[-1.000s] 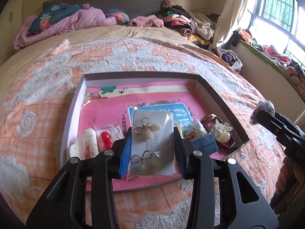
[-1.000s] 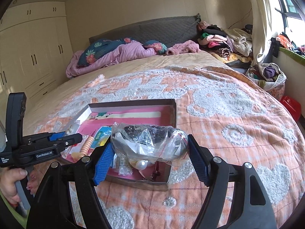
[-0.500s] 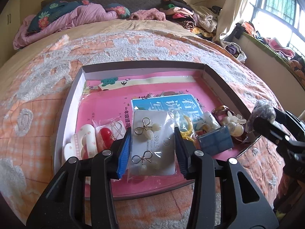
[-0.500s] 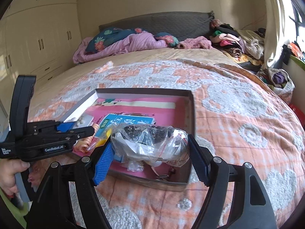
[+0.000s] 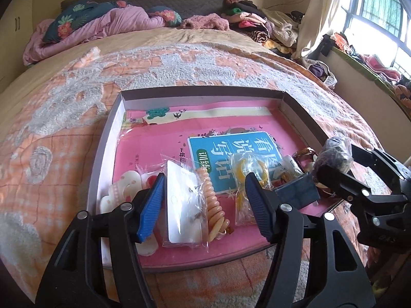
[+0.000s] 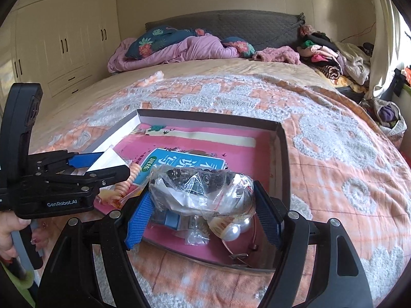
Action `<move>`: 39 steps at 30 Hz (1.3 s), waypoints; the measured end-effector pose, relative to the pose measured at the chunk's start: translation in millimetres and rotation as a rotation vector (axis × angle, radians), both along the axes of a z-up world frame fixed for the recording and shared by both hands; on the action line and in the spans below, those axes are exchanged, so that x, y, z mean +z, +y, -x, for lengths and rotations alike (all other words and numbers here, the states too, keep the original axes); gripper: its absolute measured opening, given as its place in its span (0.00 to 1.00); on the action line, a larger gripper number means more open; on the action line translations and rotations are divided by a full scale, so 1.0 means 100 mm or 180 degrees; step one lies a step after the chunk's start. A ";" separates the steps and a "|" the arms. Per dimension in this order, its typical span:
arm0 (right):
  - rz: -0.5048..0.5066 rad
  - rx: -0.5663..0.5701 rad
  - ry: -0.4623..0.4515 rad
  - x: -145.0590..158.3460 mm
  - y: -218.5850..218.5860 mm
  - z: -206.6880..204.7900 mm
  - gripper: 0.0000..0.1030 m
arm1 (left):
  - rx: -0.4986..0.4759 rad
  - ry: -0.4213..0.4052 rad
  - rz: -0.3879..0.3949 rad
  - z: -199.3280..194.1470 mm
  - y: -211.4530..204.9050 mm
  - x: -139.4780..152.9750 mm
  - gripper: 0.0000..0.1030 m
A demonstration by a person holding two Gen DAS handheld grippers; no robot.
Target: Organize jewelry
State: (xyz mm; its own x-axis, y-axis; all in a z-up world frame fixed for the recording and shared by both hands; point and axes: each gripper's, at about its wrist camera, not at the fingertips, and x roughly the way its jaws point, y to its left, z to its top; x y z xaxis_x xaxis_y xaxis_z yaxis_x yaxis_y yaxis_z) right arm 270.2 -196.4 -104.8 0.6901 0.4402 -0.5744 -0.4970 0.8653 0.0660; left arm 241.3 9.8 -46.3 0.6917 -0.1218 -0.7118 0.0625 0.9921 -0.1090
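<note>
Left gripper [image 5: 204,206] gaping over earring card [image 5: 181,205] at box [image 5: 102,154] near edge; right gripper [image 6: 201,211] pinching crumpled bag [image 6: 200,192], needing gentle lowering inside near-right corner.

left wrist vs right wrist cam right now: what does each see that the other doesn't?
Only the left wrist view shows the white hair clips at the box's near-left corner, the yellow item in its clear bag, and the window.

Only the right wrist view shows the wardrobe doors, the pearl ornament under the held bag, and the person's hand on the left gripper's handle.

Both show the open box, the blue booklet, the orange coil hair tie, and the crumpled plastic bag in the right gripper.
</note>
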 end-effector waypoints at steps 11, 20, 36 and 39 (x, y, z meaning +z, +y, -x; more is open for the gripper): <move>-0.0086 -0.0042 0.0066 -0.05 -0.05 0.03 0.78 | 0.0005 -0.0014 -0.0003 0.02 0.01 0.03 0.56; -0.0139 -0.0081 0.0039 -0.03 -0.09 0.11 0.86 | 0.0022 -0.0055 -0.0004 0.05 0.05 0.10 0.61; -0.0255 -0.0303 -0.0152 0.22 -0.29 0.32 0.96 | 0.0185 -0.0176 -0.0023 0.23 0.12 0.35 0.91; -0.0321 -0.0322 -0.0200 0.30 -0.35 0.39 0.96 | 0.0229 -0.0206 0.0021 0.30 0.16 0.41 0.91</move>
State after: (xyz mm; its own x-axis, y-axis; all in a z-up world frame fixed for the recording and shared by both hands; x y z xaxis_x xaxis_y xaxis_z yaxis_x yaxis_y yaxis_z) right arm 230.8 -230.9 -75.3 0.7671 0.4199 -0.4850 -0.4134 0.9017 0.1268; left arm 211.7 25.8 -5.8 0.7434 -0.0747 -0.6647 -0.0017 0.9935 -0.1136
